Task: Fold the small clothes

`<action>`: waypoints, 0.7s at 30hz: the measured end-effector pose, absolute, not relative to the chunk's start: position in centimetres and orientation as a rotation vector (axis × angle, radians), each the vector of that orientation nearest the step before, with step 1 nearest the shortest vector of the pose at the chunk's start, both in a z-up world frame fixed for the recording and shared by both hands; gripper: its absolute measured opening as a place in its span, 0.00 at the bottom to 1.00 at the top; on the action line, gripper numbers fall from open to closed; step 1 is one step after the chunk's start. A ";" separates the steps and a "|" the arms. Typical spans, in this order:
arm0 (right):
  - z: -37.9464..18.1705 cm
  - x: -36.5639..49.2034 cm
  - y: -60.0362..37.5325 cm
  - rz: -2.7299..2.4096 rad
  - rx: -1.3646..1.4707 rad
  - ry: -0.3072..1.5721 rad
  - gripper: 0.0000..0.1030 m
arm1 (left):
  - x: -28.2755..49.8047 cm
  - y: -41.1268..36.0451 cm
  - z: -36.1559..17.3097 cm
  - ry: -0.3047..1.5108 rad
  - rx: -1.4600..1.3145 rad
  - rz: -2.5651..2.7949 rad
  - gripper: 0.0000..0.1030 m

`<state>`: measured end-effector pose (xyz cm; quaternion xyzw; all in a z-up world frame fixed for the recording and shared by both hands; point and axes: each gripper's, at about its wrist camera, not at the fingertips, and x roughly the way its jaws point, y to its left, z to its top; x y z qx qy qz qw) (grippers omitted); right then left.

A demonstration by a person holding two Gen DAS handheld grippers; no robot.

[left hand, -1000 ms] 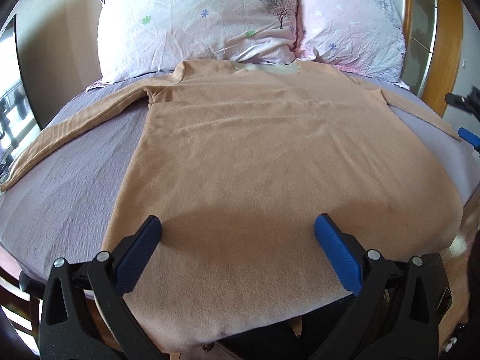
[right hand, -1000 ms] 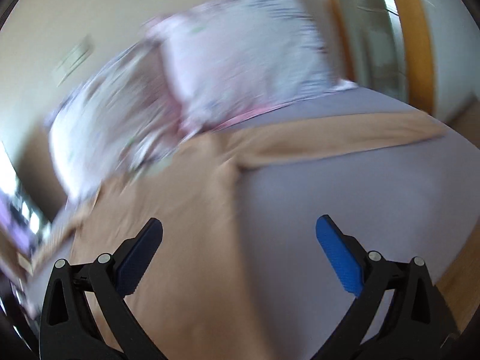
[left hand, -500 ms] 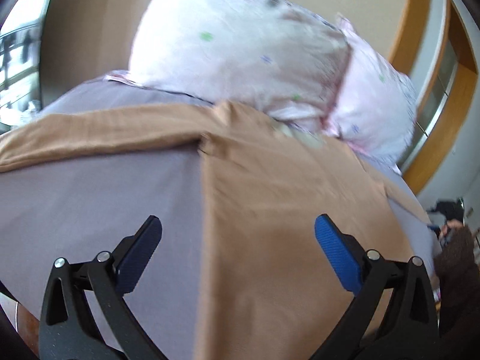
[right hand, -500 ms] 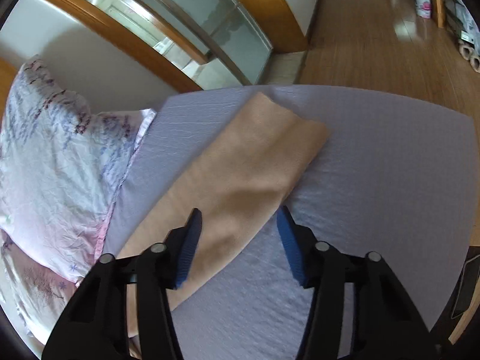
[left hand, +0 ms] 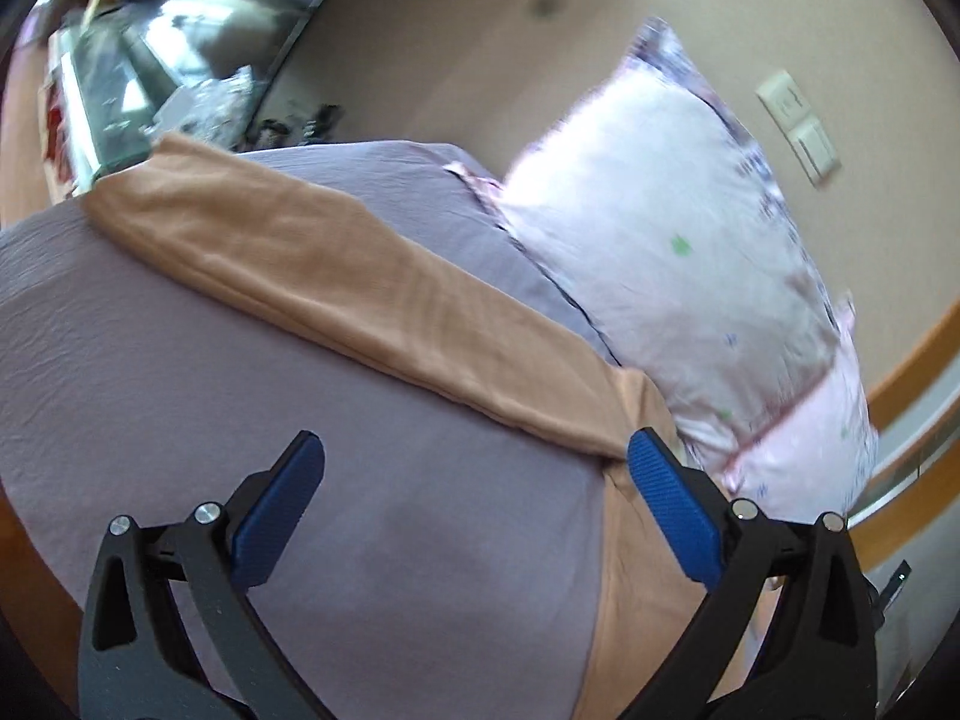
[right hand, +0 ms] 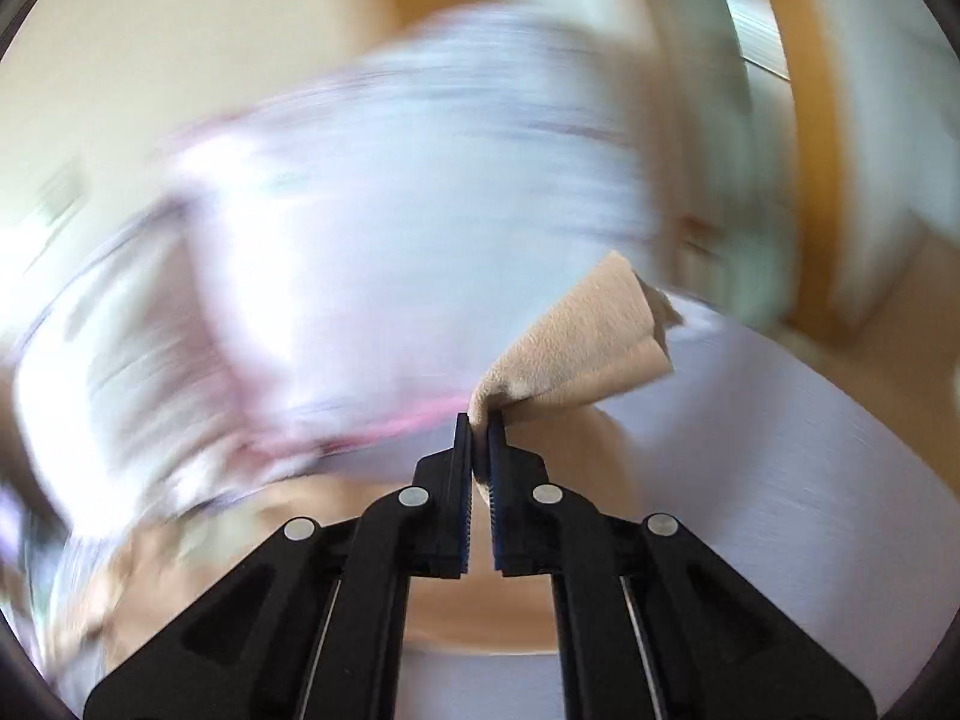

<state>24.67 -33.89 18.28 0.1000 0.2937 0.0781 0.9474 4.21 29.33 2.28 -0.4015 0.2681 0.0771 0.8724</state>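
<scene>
A tan long-sleeved top lies on a bed with a lilac sheet (left hand: pixel 150 360). In the left wrist view its left sleeve (left hand: pixel 336 294) stretches flat from the armpit toward the far left edge. My left gripper (left hand: pixel 468 468) is open and empty above the sheet, near the armpit, its right fingertip (left hand: pixel 660 468) over the seam. In the right wrist view my right gripper (right hand: pixel 479 429) is shut on the cuff end of the right sleeve (right hand: pixel 576 354) and holds it lifted above the sheet (right hand: pixel 780 480). That view is heavily blurred.
Floral white and pink pillows (left hand: pixel 690 252) lie at the head of the bed, also blurred in the right wrist view (right hand: pixel 372 228). A beige wall with a switch plate (left hand: pixel 798 120) is behind. A cluttered shelf or window (left hand: pixel 120 78) lies beyond the bed's left edge.
My right gripper has closed on the end of the right sleeve and lifted it off the sheet. My left gripper has swung left, from over the shirt body to beside the left sleeve.
</scene>
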 end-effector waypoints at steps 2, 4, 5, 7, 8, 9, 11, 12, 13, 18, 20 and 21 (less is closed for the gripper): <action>18.7 24.7 -25.8 0.344 0.105 0.605 0.05 | 4.0 30.6 2.0 0.558 -0.875 0.183 0.95; 16.7 25.0 -16.4 0.549 -0.004 0.691 0.05 | 4.0 31.9 1.8 0.558 -0.907 0.218 0.94; 15.3 24.9 -13.0 0.624 -0.052 0.760 0.06 | 4.0 32.4 1.6 0.563 -0.921 0.236 0.93; 11.7 24.2 -6.5 0.744 -0.148 0.939 0.07 | 4.0 33.7 1.3 0.574 -0.968 0.262 0.92; 10.8 23.5 -5.1 0.768 -0.171 0.985 0.07 | 4.0 34.3 1.1 0.582 -0.989 0.279 0.91; 10.0 22.8 -4.1 0.788 -0.185 1.011 0.09 | 4.1 35.0 0.8 0.584 -1.019 0.296 0.89; 10.1 22.0 -4.4 0.800 -0.153 0.996 0.43 | 4.4 35.7 0.8 0.586 -1.054 0.309 0.86; 10.4 21.8 -5.2 0.787 -0.122 0.979 0.55 | 4.5 36.3 0.7 0.590 -1.078 0.317 0.86; 10.8 22.5 -6.4 0.769 -0.088 0.960 0.69 | 4.6 36.6 0.7 0.591 -1.090 0.326 0.83; 12.3 23.1 -11.5 0.715 0.004 0.929 0.75 | 5.1 38.4 0.3 0.595 -1.173 0.391 0.64; 12.2 23.1 -13.7 0.711 0.040 0.931 0.76 | 5.2 39.3 -0.2 0.611 -1.214 0.425 0.38; 12.3 22.8 -14.2 0.712 0.051 0.930 0.76 | 5.2 39.6 -0.5 0.620 -1.227 0.441 0.28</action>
